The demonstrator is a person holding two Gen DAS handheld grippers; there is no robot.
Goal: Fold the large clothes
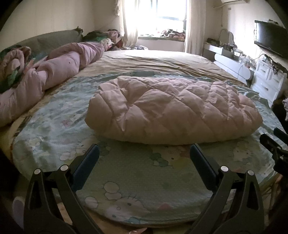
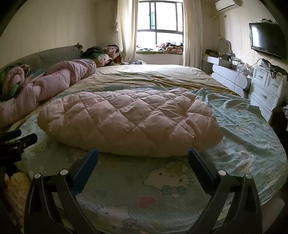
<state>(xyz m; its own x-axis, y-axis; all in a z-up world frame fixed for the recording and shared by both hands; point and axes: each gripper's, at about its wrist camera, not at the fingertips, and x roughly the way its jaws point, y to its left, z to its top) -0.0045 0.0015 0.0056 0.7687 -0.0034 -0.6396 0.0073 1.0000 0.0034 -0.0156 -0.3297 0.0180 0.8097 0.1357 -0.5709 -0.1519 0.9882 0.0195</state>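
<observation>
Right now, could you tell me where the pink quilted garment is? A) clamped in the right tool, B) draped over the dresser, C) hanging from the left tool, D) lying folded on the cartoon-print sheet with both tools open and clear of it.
D: the pink quilted garment lies as a folded bundle on the cartoon-print sheet, while the left tool and the right tool are open, short of its near edge.

1. The left wrist view looks low across the bed [image 1: 162, 63] from its near edge toward the window [image 1: 167, 16], close behind the folded pink quilted coat [image 1: 172, 109].
2. The right wrist view faces the same way from slightly further right.
3. Both share the coat, the window and the wall television [image 2: 266, 39].
</observation>
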